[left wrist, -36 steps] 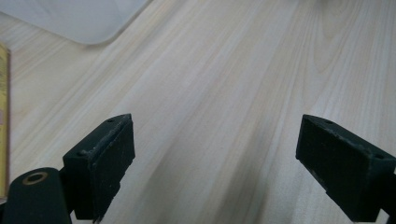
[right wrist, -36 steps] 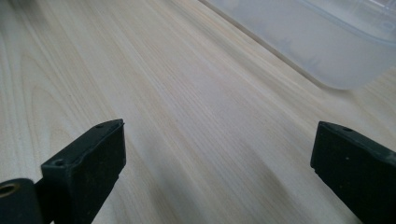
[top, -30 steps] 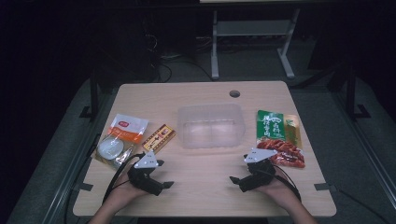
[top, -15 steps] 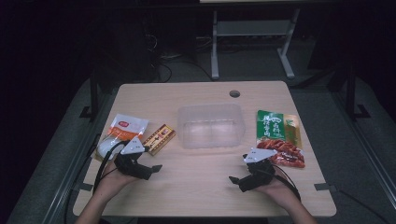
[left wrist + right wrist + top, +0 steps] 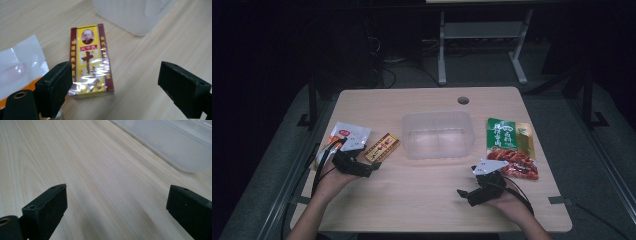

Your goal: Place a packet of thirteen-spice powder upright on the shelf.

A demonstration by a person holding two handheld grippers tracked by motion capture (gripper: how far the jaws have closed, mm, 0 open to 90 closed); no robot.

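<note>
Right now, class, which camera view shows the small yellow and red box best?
The left gripper view: the yellow and red box lies close, between the open fingers, its print clear. The high view shows the box small beside the left gripper. The right gripper view faces bare table.

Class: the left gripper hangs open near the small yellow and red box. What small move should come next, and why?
Probably ease the left gripper forward and down so its open jaws straddle the yellow and red box; the box lies flat just ahead, nearer one jaw, not yet between them.
</note>
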